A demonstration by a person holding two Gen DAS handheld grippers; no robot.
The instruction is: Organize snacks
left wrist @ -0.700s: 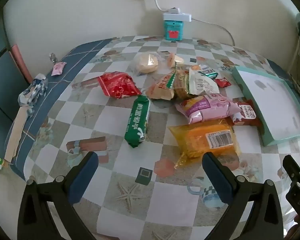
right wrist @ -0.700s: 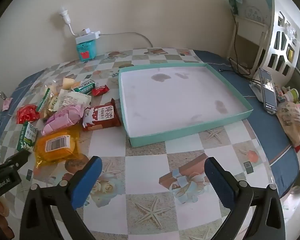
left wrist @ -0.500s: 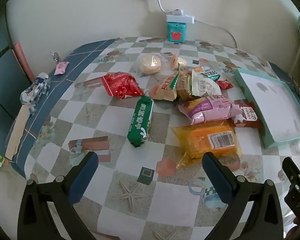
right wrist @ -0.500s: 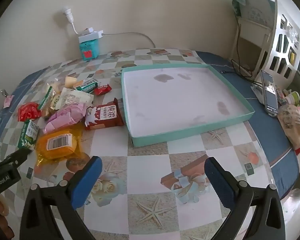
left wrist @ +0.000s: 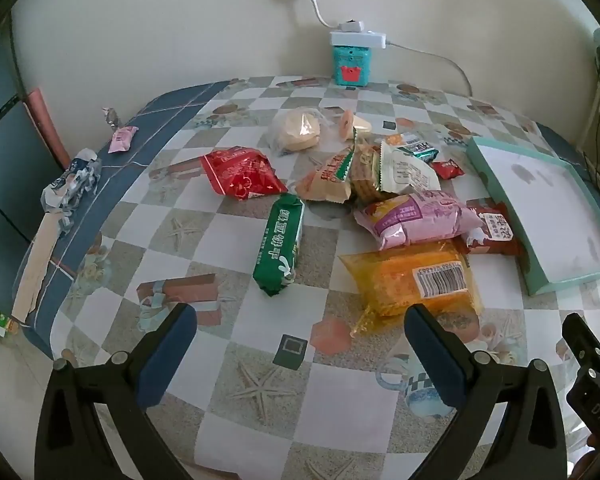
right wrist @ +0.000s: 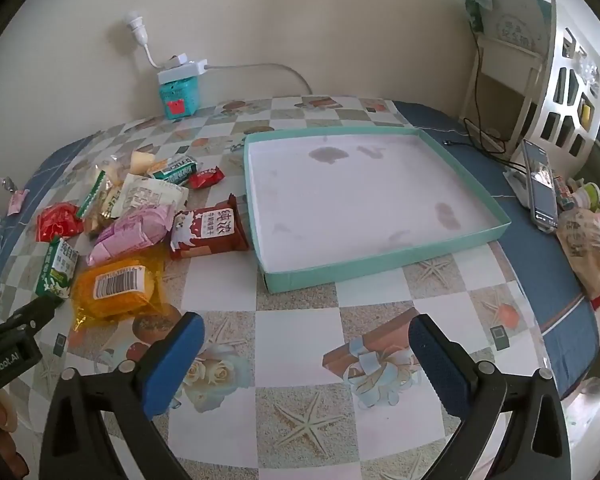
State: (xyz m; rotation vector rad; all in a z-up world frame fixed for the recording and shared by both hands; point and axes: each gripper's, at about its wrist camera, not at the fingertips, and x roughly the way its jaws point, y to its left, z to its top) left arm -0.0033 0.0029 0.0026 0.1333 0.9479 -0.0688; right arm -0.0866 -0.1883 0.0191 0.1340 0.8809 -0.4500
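We hold both tongs over the checkered plastic tablecloth point(left wrist: 228, 408), tipped downward.

Left gripper point(left wrist: 300, 330): blue-padded jaws spread wide, nothing between them. Just ahead of its right finger lies the clear orange packet with a barcode label point(left wrist: 414, 280); ahead and slightly left, the long green foil packet point(left wrist: 281, 244). Beyond these, a loose heap: the pink puffed bag point(left wrist: 414, 218), the red foil bag point(left wrist: 240, 174), the brown packet with white lettering point(left wrist: 494, 234) touching the tray.

Right gripper point(right wrist: 306, 334): jaws likewise wide apart, empty. Straight ahead sits the shallow teal cardboard tray with a white floor point(right wrist: 384, 268); no snacks inside. The snack heap lies off to its left.
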